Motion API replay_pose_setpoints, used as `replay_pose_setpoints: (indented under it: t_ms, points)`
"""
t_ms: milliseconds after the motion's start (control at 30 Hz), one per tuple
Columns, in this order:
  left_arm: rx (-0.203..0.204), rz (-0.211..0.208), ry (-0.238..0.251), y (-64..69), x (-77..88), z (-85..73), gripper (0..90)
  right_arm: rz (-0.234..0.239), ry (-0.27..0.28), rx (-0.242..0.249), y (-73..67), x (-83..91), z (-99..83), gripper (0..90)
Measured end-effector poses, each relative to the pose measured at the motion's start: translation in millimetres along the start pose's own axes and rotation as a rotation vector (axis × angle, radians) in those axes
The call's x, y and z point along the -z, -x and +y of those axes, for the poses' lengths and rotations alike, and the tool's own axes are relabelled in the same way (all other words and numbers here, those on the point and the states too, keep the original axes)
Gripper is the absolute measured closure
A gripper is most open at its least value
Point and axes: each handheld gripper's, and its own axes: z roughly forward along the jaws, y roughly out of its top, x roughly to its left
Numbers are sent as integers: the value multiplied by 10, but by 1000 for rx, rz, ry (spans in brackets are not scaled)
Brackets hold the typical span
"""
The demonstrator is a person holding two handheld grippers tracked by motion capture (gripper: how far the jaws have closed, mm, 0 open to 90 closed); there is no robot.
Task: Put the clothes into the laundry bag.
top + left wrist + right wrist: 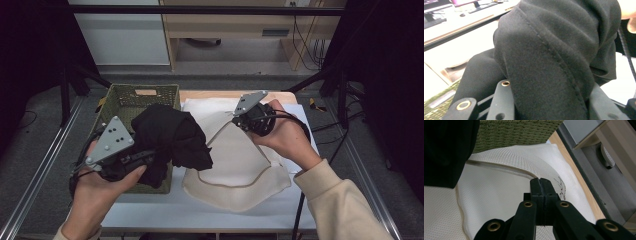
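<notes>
Currently left gripper (150,157) is clamped on a bunched black garment (170,137), held over the green basket's (125,97) right rim. Right gripper (235,116) pinches the cream mesh laundry bag's (235,170) opening, jaws fully closed. Garment's soft, floppy; grip mid-bundle.

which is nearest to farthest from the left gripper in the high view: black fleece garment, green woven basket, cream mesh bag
1. Black fleece garment: clamped in the left gripper, bunched just right of it.
2. Green woven basket: directly beneath and behind it, at the table's left.
3. Cream mesh bag: farther right, at mid-table.
</notes>
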Motion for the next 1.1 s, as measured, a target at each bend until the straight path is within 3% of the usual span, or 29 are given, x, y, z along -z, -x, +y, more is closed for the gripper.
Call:
replay_pose_setpoints:
  t_ms: [667, 1100]
  points:
    - [-21, -125, 30, 433, -174, 129, 636, 5, -1, 1, 9, -2, -3, 900]
    - [-7, -161, -47, 571, -505, -79, 635, 5, 6, -5, -4, 4, -17, 900]
